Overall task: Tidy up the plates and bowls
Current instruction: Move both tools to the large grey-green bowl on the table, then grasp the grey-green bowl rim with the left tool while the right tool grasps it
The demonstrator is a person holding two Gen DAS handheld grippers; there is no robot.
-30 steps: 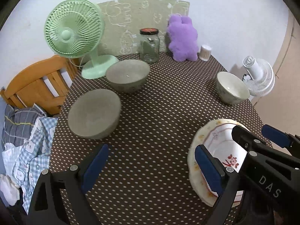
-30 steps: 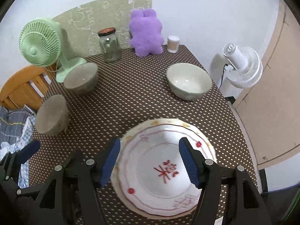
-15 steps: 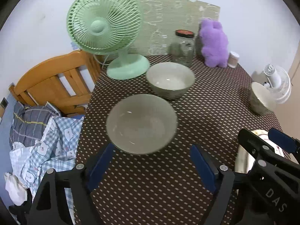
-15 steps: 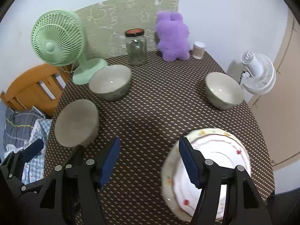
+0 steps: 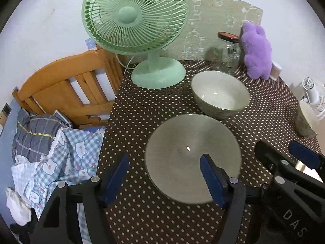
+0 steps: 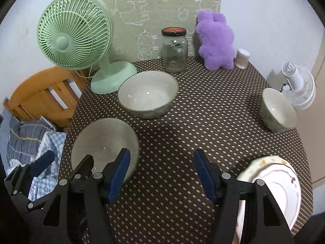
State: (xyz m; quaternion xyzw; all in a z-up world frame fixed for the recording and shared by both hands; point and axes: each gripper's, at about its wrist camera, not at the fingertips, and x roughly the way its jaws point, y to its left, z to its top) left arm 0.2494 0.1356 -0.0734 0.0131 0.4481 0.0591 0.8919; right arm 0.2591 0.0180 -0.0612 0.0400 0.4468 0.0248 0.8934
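A grey-green bowl (image 5: pixel 193 152) stands upright at the near left of the dotted table (image 5: pixel 142 111). My left gripper (image 5: pixel 163 178) straddles its near-left rim, one finger over the inside and one outside. Its jaws are closing and the pads do not press the rim. A second bowl (image 5: pixel 220 95) sits just behind, and a third bowl (image 6: pixel 278 109) at the far right edge. My right gripper (image 6: pixel 162 174) hangs open over bare cloth, between the near bowl (image 6: pixel 103 140) and the flowered plate (image 6: pixel 280 185) at the near right.
A green desk fan (image 5: pixel 134 20), a glass jar (image 6: pixel 174 50), a purple plush toy (image 6: pixel 215 40) and a small white pot (image 6: pixel 241 58) line the table's back. A wooden chair (image 5: pixel 65 85) with bedding (image 5: pixel 50 142) stands to the left, a white floor fan (image 6: pixel 298 85) to the right.
Both grippers have moved left across the table. The plate slid out from between the right fingers to their right. The near bowl's rim came between the left fingers, which have narrowed.
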